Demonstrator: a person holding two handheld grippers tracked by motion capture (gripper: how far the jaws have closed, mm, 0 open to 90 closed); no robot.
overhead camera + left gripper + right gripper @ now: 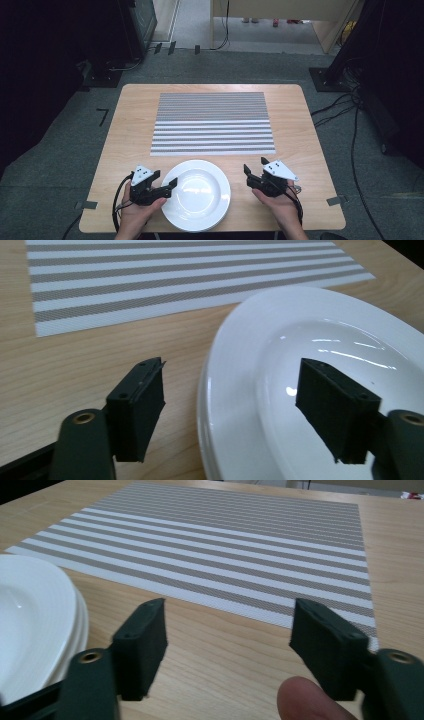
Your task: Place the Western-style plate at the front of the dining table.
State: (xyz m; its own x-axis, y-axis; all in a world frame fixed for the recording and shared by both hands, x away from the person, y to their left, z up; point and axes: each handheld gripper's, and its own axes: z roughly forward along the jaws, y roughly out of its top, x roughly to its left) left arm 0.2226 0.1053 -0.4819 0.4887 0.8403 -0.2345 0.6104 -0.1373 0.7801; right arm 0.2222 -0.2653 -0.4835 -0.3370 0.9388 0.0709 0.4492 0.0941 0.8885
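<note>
plates (196,195) stacked white on wooden table (130,130) by striped mat (214,123); left claw (172,186) straddles rim, right claw (254,168) apart.

Grey carpet floor (60,165) (cables (350,150) trailing)

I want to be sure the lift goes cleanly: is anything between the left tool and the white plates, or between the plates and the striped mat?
Nothing visible. The left tool already straddles the near rim of the white plates, its jaws open, and bare table separates the plates from the striped mat.
</note>
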